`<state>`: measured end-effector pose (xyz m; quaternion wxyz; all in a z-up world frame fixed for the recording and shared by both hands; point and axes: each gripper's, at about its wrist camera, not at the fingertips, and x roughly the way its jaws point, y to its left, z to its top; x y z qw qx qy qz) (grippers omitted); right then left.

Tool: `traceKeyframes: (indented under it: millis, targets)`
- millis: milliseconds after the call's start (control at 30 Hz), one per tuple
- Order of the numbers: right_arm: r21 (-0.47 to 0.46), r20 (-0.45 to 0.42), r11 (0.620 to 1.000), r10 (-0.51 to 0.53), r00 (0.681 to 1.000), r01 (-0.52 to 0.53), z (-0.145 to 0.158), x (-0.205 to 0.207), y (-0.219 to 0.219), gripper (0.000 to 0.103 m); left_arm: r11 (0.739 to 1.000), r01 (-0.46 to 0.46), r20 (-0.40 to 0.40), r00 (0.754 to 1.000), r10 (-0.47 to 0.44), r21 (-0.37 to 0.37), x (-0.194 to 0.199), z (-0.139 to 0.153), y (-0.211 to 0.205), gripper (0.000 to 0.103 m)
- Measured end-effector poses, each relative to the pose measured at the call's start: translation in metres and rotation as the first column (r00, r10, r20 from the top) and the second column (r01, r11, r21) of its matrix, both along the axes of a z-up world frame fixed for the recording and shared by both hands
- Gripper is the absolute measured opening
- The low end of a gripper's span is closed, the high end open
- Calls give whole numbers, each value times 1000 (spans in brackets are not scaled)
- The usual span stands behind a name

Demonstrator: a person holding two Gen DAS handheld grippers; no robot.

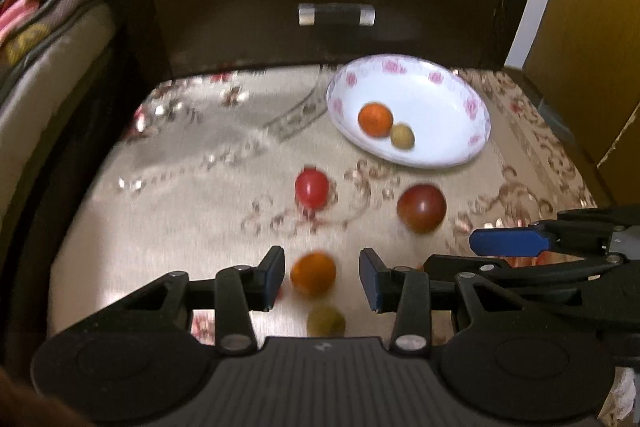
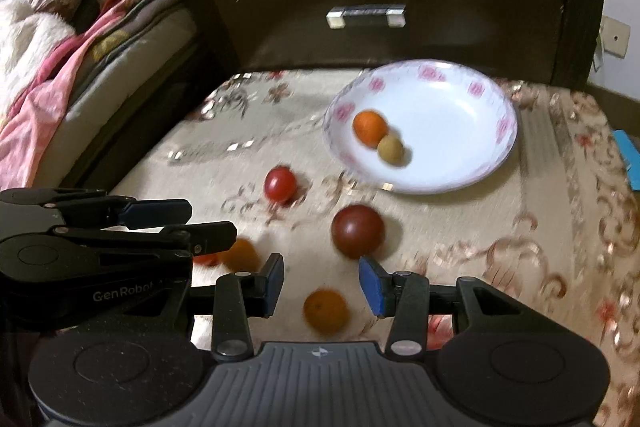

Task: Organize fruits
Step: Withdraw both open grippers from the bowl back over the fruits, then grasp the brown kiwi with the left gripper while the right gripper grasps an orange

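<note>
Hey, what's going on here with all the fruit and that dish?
A person with tongs in each hand is gathering small fruits into the white floral dish. An orange fruit and a yellowish one already sit in it. Both tongs are open and empty: the left tongs straddle an orange fruit, the right tongs another. A dark red fruit and a small red one wait on the cloth.

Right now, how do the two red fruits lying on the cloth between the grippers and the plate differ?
The small red fruit is bright red; the large dark red fruit is a duller, brownish red. The small one is clearly smaller than the large one. The small one lies farther from the right gripper and to its left; the large one sits just ahead of that gripper's right finger. Both are round, glossy, loose on the patterned cloth and outside the plate.
</note>
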<state>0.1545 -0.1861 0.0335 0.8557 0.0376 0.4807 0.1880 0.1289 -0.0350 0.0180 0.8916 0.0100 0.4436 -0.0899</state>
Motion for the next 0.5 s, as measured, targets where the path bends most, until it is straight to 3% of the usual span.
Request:
traceKeyframes:
  millis: [200,500]
  targets:
    - [5,-34,1000,19,999,-19,-9,-19,7,38,1000,-6,-40,999,6,1,-19,-11,5,48]
    - [-41,-31,996,78,996,-79,-21,-25,16,40,1000,11,-87,996,-11,-2,-16,-31,9,48]
